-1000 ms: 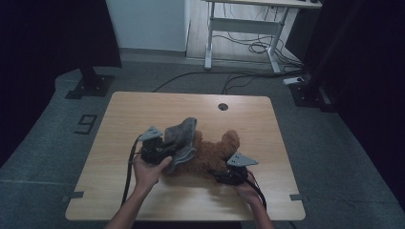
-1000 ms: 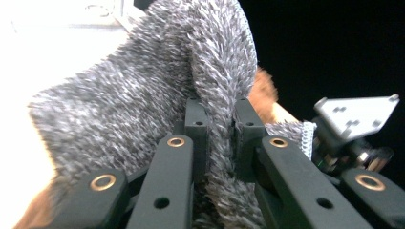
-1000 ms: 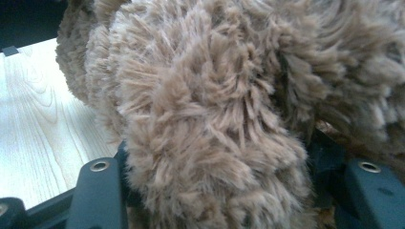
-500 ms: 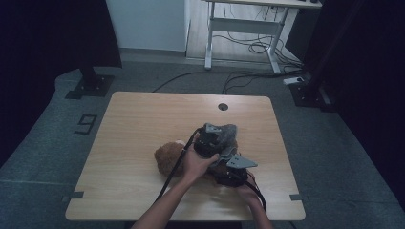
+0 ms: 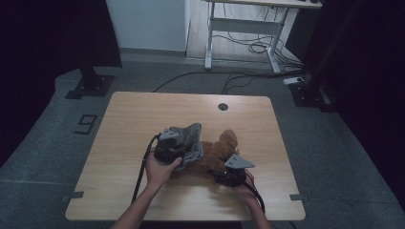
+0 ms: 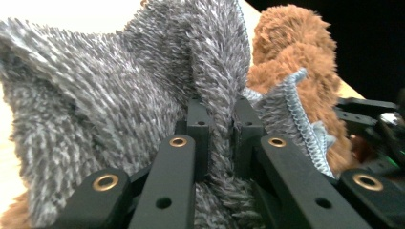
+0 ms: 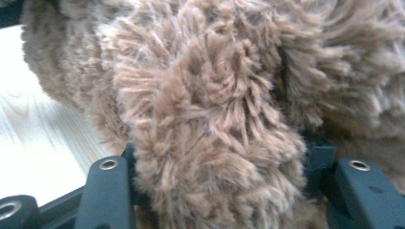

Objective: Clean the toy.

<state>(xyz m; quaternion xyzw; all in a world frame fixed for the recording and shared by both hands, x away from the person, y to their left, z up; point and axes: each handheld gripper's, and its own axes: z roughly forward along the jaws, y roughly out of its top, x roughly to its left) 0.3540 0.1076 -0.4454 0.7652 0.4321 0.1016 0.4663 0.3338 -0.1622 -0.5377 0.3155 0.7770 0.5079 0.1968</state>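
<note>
Left gripper [image 5: 177,143]: jaws pinched tight on fold of fuzzy grey cloth [image 6: 119,90], draped over left part of shaggy brown plush toy [image 5: 217,155] at mid-table. Right gripper [image 5: 228,175]: jaws just closing, clamped on plush limb. Bare table [image 5: 143,109] all round; near edge close.

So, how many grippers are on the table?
2. The left gripper clamps the grey cloth mid-table; the right gripper grips the brown plush toy, nearer the front edge.

Grey-flecked cloth [image 6: 119,95], brown plush toy [image 7: 215,119]
</note>
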